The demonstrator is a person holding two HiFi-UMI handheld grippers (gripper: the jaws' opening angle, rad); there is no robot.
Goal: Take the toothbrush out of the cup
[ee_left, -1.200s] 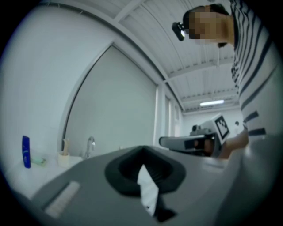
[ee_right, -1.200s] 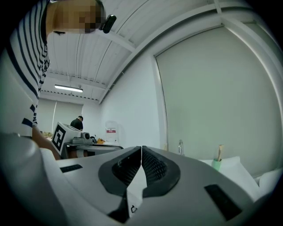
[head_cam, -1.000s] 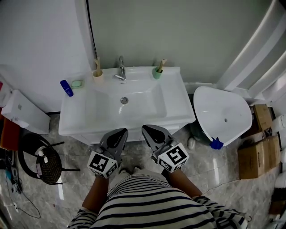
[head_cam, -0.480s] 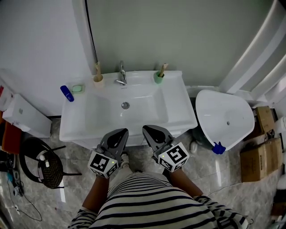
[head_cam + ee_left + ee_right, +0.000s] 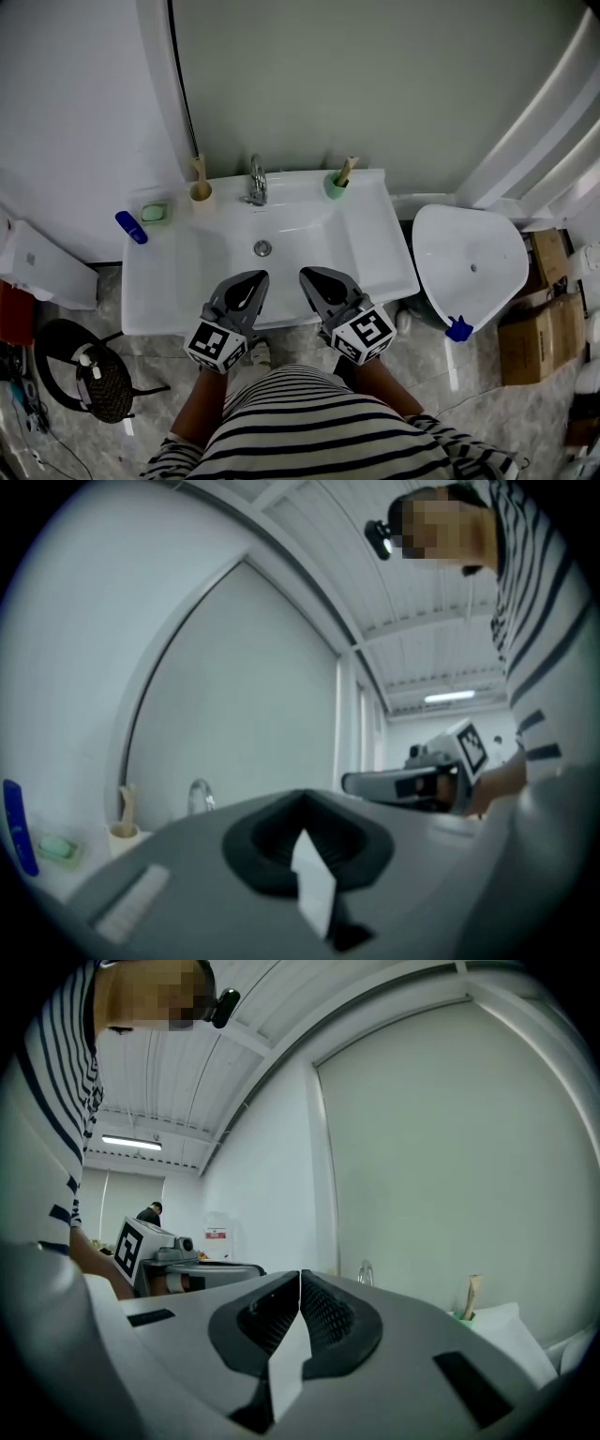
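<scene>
**A:** What is the head view showing?

**B:** A person in a striped top is standing at a white washbasin (image 5: 150, 291) and looking steeply down. They are holding the left gripper (image 5: 255, 276) and the right gripper (image 5: 306, 274) side by side over the basin's near edge. Both are pointing level toward the back wall.

**A:** What are the tongs doing?

**B:** Both pairs are pressed together with nothing between them. Each gripper's own view is showing its two pads meeting in a closed seam.

**A:** Where is the toothbrush?

**B:** There are two candidates on the back ledge. A beige cup (image 5: 200, 191) is standing left of the faucet (image 5: 256, 180) with a pale brush (image 5: 199, 169) in it. A green cup (image 5: 335, 186) is standing to the right, with a brush (image 5: 346, 170) leaning up out of it. I cannot tell which one the task means. Both are well apart from the grippers, across the whole bowl.

**A:** Why are the grippers being held that way?

**B:** Likely as a carrying pose, shut and level, since nothing is within reach yet. Each handle is sticking up above its rim, which is leaving a free length to pinch. I judge the jaws will need to part before closing on it.

**A:** Is anything else nearby?

**B:** A green soap dish (image 5: 155, 213) and a blue object (image 5: 130, 227) are lying at the far left.
</scene>
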